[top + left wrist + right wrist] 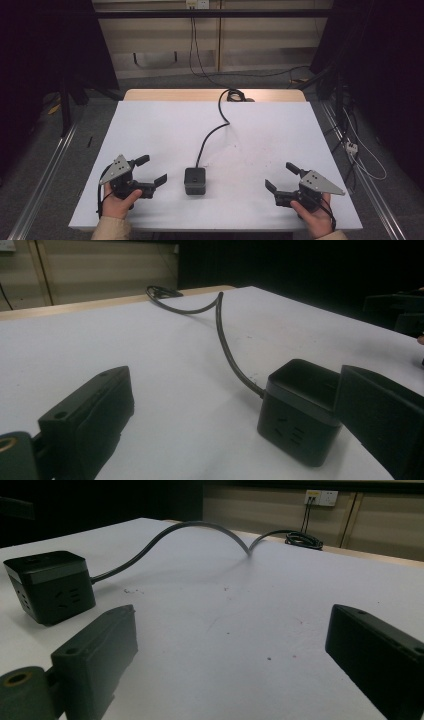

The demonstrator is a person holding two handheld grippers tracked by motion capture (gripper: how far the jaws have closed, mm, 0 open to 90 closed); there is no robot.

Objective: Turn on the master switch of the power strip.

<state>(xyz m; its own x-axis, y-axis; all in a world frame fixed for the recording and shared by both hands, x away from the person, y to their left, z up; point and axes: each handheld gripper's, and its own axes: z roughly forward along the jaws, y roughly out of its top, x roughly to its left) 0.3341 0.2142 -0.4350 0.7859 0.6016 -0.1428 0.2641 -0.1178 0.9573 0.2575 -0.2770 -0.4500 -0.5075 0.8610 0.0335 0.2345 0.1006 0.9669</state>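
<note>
Both jaws spread wide, the left gripper (147, 172) and right gripper (282, 179) flank the black socket cube (195, 180) mid-table — looks rigid, smooth, fairly light; grab its flat sides, mind the stiff cord (212, 132) behind.

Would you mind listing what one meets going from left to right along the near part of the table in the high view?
left gripper → black socket cube → right gripper
</note>
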